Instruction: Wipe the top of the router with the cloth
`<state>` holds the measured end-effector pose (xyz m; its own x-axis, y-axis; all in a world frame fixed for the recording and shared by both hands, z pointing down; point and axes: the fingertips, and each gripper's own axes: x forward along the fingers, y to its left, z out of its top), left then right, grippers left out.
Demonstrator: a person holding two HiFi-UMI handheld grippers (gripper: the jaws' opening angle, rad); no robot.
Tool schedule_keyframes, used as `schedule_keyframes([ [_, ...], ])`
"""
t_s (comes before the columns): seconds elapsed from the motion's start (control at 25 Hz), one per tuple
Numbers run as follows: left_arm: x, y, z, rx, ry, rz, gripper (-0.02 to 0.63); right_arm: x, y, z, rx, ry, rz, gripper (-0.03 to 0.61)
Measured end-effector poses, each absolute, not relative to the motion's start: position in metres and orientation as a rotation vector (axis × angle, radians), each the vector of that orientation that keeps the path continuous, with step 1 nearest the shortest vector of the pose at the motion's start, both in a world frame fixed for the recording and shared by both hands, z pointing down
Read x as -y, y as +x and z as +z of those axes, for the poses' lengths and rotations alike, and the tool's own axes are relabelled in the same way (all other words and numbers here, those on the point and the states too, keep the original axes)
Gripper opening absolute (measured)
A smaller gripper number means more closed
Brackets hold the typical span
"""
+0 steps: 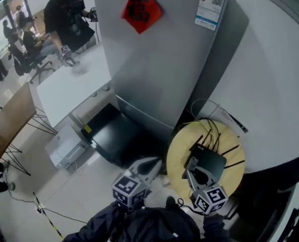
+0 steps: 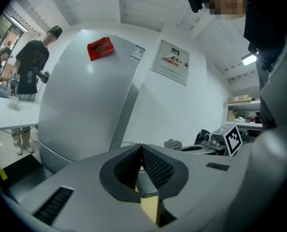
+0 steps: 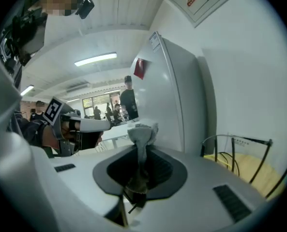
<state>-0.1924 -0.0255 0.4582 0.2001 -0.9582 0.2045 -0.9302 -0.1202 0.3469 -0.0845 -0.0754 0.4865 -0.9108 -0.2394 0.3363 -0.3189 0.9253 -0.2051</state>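
Observation:
A black router [image 1: 213, 161] with thin antennas [image 1: 231, 150] lies on a small round wooden table [image 1: 182, 147] at the lower right of the head view. My right gripper [image 1: 191, 162] hovers at the router's near left edge. In the right gripper view it [image 3: 142, 148] is shut on a grey cloth [image 3: 143, 131] that sticks up past the jaw tips. My left gripper [image 1: 156, 162] is held left of the table, over the floor. In its own view the left gripper [image 2: 142, 147] is shut with nothing between the jaws. The cloth [image 2: 173, 144] also shows there.
A tall grey fridge [image 1: 159, 49] with a red paper decoration [image 1: 140, 7] stands just behind the table. A black case [image 1: 114, 133] lies on the floor to the left. Cables [image 1: 210, 130] trail off the table's far side. Farther left a person [image 1: 66, 15] stands at a white table [image 1: 73, 83].

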Motion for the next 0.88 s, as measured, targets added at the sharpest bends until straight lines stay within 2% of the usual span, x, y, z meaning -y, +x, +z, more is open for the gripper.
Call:
schedule_keyframes([
  [0.44, 0.067, -0.149, 0.466, 1.313, 2.355, -0.018, 0.002, 0.073, -0.035, 0.495, 2.651, 0.953, 0.47, 0.072],
  [0.88, 0.109, -0.099, 0.481, 1.222, 2.38, 0.08, 0.002, 0.101, 0.026, 0.538, 2.587, 1.072, 0.56, 0.072],
])
